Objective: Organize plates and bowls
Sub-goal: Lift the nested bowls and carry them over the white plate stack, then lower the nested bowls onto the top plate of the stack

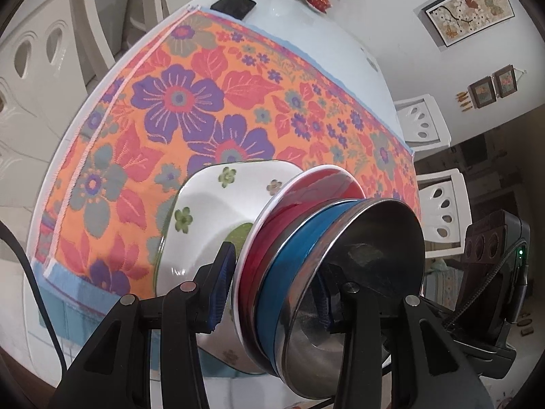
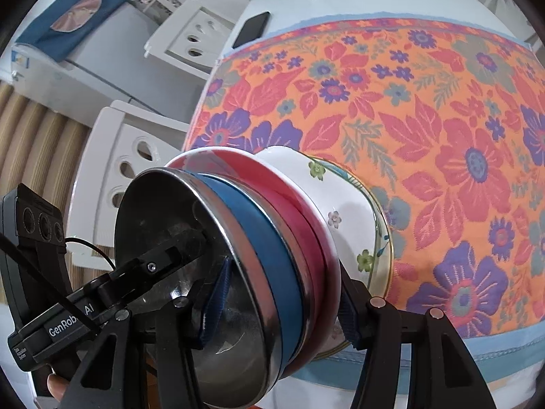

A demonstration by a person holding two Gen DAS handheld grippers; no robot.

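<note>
While I look along the left gripper (image 1: 272,293), its jaws clamp the near rim of a nested stack: steel bowl (image 1: 357,272), blue bowl (image 1: 299,238), red plate (image 1: 293,201), white floral bowl (image 1: 218,221). Ahead lies bare floral cloth (image 1: 190,102), running out to the table edge (image 1: 44,187). From the right gripper (image 2: 282,300), jaws likewise grasp the stack's opposite rim, open cloth ahead. Its right pad is half hidden behind the rims.
</note>
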